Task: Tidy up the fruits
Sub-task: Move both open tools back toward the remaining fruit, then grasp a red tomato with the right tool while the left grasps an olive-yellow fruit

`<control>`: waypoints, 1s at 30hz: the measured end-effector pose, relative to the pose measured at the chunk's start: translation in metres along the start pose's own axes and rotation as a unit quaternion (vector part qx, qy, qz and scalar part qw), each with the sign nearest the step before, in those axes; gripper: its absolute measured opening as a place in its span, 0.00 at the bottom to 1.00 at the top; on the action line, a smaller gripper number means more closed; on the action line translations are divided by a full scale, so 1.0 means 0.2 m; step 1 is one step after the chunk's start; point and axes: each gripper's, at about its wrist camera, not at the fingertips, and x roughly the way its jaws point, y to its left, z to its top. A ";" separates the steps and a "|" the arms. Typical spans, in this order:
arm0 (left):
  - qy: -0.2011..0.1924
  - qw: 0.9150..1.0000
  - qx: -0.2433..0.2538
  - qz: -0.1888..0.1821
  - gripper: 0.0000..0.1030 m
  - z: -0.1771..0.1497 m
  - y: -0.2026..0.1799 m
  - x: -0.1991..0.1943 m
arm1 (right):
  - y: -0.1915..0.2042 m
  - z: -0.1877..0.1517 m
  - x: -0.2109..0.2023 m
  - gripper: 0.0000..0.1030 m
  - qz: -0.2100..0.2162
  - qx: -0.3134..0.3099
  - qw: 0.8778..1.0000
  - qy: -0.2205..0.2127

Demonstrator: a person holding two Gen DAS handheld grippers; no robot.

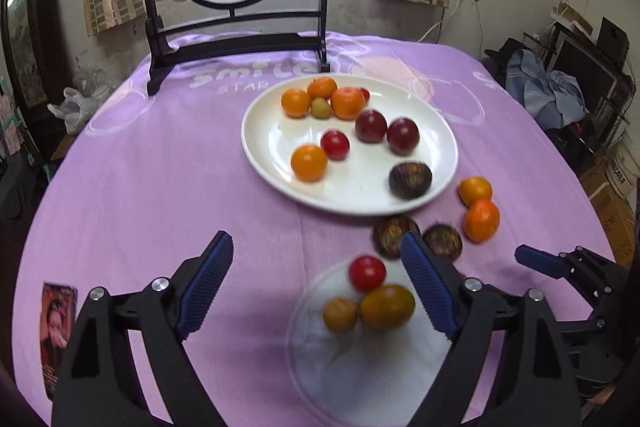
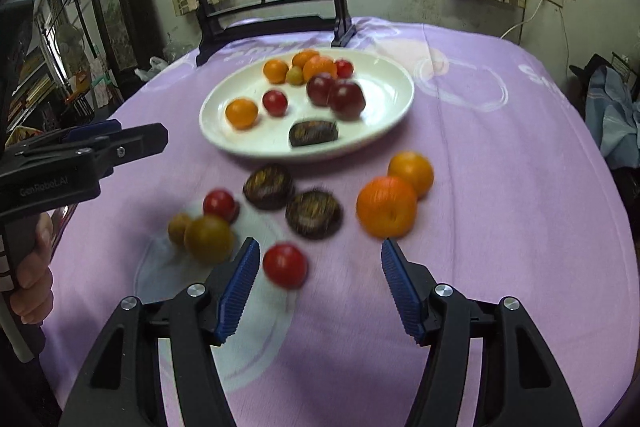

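Cloth print reads "smile" with "STAR" beneath, partly covered by the white plate; left gripper body is marked "GenRobot.AI". Plate holds oranges, red plums and one dark fruit. Nearer than the plate, loose on the cloth: two dark fruits, two oranges, small red and yellow-green ones, all motion-blurred. Left gripper jaws wide apart, empty. Right gripper jaws apart, red fruit between them, untouched. Booklet text illegible.
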 end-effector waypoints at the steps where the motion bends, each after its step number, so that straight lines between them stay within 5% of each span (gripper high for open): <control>1: 0.005 1.000 -0.002 -0.003 0.81 -0.03 0.00 0.00 | 0.01 -0.02 0.01 0.62 -0.001 -0.001 1.000 0.005; 16: 0.048 0.998 -0.021 -0.028 0.82 -0.19 0.08 0.11 | 0.13 -0.06 0.17 0.61 -0.021 -0.042 0.998 0.039; 21: 0.063 0.997 -0.020 -0.037 0.82 -0.21 0.08 0.16 | 0.12 0.00 0.22 0.31 -0.022 -0.034 0.999 0.034; 30: 0.074 0.996 -0.007 -0.050 0.82 -0.24 0.04 0.16 | 0.06 -0.03 0.15 0.29 0.002 -0.006 1.000 0.016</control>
